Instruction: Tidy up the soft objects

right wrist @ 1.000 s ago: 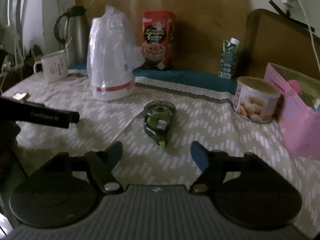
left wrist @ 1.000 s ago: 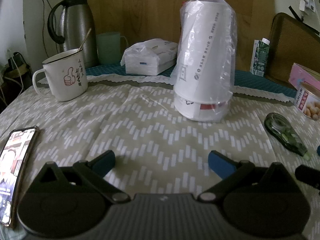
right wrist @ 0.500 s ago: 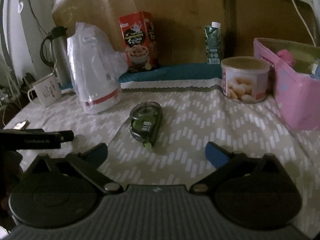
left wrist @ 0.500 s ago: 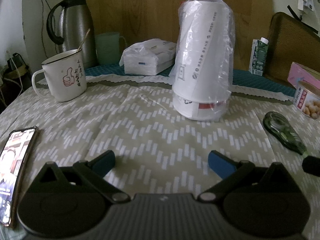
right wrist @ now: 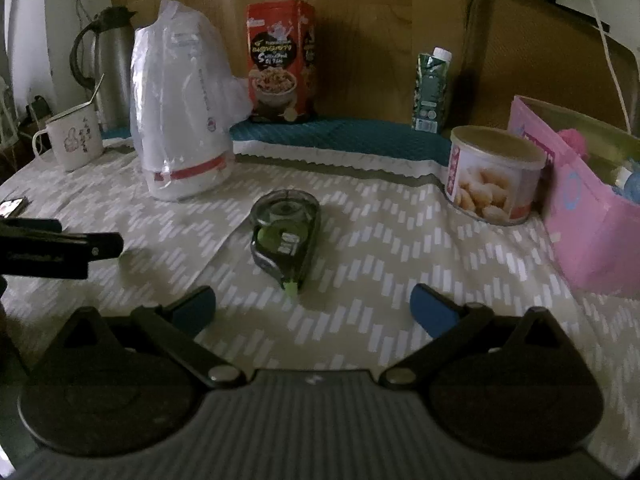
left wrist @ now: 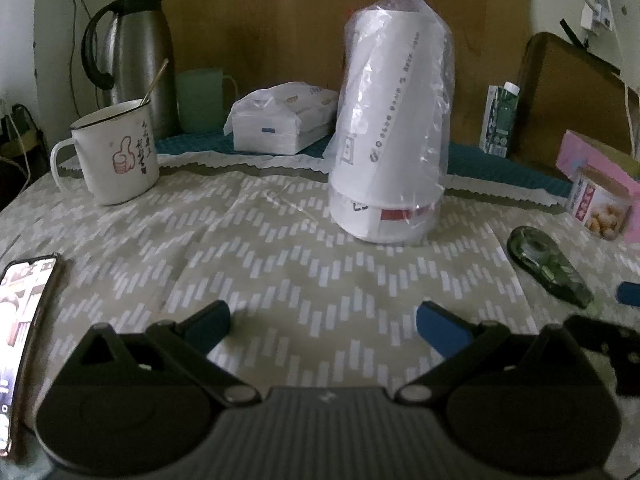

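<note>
A pink box [right wrist: 592, 216] at the right holds soft things: a pink fluffy one [right wrist: 574, 140] and a blue one [right wrist: 632, 184] show above its rim. The box also shows in the left wrist view [left wrist: 596, 160]. My left gripper [left wrist: 322, 326] is open and empty, low over the patterned tablecloth in front of a plastic-wrapped stack of paper cups [left wrist: 392, 128]. My right gripper [right wrist: 312, 310] is open and empty, just behind a green tape dispenser [right wrist: 286, 236]. The left gripper's arm [right wrist: 52, 242] shows at the left of the right wrist view.
A white mug [left wrist: 114, 156], a steel thermos [left wrist: 132, 52], a tissue pack [left wrist: 280, 120] and a phone [left wrist: 24, 320] are on the left. A snack can [right wrist: 494, 174], a red cereal box [right wrist: 280, 60] and a green carton [right wrist: 432, 88] stand at the back right.
The right gripper's view swung right and back, settling closer behind the tape dispenser. The left gripper has barely moved. Both stay open.
</note>
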Tool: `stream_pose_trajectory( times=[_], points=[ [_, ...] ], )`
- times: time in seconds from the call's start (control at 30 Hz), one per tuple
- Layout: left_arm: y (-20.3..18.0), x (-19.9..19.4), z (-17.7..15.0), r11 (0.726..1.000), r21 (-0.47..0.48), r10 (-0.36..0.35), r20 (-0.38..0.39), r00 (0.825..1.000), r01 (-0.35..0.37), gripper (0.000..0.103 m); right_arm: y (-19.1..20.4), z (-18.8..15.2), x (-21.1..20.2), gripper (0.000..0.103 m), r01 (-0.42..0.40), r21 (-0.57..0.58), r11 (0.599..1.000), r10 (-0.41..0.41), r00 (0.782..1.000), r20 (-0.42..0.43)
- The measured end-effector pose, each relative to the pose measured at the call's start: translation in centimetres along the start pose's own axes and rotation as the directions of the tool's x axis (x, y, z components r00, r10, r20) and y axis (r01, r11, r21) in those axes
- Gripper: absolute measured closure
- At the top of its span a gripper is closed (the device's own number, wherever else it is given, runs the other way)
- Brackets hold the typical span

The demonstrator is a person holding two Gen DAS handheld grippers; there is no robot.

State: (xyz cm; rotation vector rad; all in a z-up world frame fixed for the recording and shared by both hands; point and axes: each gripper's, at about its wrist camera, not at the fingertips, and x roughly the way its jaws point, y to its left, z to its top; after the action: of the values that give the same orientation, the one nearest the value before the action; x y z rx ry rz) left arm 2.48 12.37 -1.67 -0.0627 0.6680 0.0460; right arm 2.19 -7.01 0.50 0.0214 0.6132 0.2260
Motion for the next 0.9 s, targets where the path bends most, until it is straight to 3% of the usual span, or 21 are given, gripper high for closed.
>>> stream_pose_trajectory(
  times=[0.13, 0.27, 0.4, 0.73, 0.9],
  points=[
    [0.1, -0.1, 0.0, 1.000, -0.013, -0.004, 0.004, 1.000, 0.004, 0.000, 0.5, 0.6, 0.2, 0.033, 0.006, -0.029, 1.000, -0.006, 1.000, 0.011],
    [0.1, -0.1, 0.0, 1.000, -0.016, -0.004, 0.005, 1.000, 0.004, 0.000, 1.1, 1.7, 1.4, 0.041, -0.017, -0.061, 0.998, 0.017, 1.000, 0.000],
    [0.1, -0.1, 0.0, 1.000, -0.013, 0.000, 0.004, 1.000, 0.000, 0.000, 1.1, 2.6, 2.6, 0.061, -0.051, -0.061, 0.997, 0.051, 0.999, -0.006],
    [-0.1, 0.1, 0.0, 1.000, 0.011, 0.017, -0.005, 1.000, -0.017, 0.000, 0.6, -0.6, -1.7, 0.061, -0.086, -0.122, 0.989, 0.087, 0.996, 0.003],
    [-0.3, 0.4, 0.0, 0.999, 0.034, 0.035, -0.014, 0.999, -0.035, 0.000, -1.9, -2.4, -4.4, 0.061, -0.060, -0.067, 0.996, 0.061, 0.998, 0.006]
  ],
)
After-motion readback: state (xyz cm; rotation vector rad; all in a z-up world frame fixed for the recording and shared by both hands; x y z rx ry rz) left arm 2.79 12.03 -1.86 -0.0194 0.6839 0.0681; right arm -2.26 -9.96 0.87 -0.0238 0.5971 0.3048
